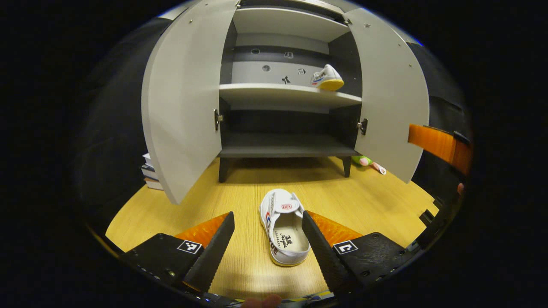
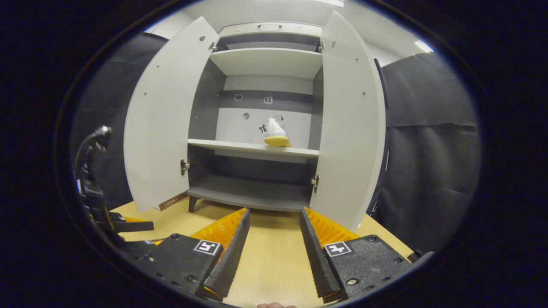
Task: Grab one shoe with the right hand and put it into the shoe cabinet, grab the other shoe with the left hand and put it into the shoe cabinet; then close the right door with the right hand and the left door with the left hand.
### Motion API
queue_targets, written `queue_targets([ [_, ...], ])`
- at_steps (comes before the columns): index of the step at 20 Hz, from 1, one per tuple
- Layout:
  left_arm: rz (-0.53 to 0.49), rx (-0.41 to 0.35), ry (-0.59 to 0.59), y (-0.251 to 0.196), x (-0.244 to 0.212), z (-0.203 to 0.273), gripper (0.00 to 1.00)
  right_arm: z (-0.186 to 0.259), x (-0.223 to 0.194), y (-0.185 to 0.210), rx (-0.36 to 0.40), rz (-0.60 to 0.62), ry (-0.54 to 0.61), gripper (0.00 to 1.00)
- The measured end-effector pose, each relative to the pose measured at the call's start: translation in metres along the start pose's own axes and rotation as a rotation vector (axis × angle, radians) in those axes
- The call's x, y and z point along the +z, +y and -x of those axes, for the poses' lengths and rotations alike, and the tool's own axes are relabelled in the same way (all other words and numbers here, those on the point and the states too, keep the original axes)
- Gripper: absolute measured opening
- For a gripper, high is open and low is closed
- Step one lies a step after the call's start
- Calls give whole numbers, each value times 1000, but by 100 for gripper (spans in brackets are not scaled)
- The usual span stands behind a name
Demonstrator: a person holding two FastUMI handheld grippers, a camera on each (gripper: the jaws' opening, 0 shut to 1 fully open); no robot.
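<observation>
L tool (image 1: 267, 233) fingers apart, white sneaker (image 1: 283, 226) on wood floor (image 1: 368, 201) btwn them, untouched | R tool (image 2: 274, 239) apart, holds nothing | 2nd sneaker (image 2: 275, 133) on cabinet mid shelf (image 2: 239, 147); both doors open

a pale two-door shoe cabinet (image 1: 284, 92) stands open on the light wooden floor (image 1: 239, 188). one white canvas shoe (image 1: 326, 78) sits on its middle shelf (image 1: 274, 93), toward the right. the other white canvas shoe (image 1: 282, 226) lies on the floor before the cabinet, between the left gripper's (image 1: 267, 239) spread fingers. stacked books (image 1: 150, 171) lie behind the left door (image 1: 182, 102).
</observation>
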State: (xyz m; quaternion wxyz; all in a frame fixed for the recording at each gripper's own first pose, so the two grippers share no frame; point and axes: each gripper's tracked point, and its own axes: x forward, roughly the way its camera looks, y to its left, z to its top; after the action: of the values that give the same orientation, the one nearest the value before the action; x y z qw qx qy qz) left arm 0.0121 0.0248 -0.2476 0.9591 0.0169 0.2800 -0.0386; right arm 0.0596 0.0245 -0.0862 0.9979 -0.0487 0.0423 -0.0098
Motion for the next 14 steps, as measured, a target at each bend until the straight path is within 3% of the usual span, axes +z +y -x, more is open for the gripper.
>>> queue_targets([
  [6,36,54,149,24,-36,-52,96,-4,-4,-9,-7,14,15,78],
  [14,33,49,197,32,-49,-107,96,-17,-16,-19,-33,9,46,75],
])
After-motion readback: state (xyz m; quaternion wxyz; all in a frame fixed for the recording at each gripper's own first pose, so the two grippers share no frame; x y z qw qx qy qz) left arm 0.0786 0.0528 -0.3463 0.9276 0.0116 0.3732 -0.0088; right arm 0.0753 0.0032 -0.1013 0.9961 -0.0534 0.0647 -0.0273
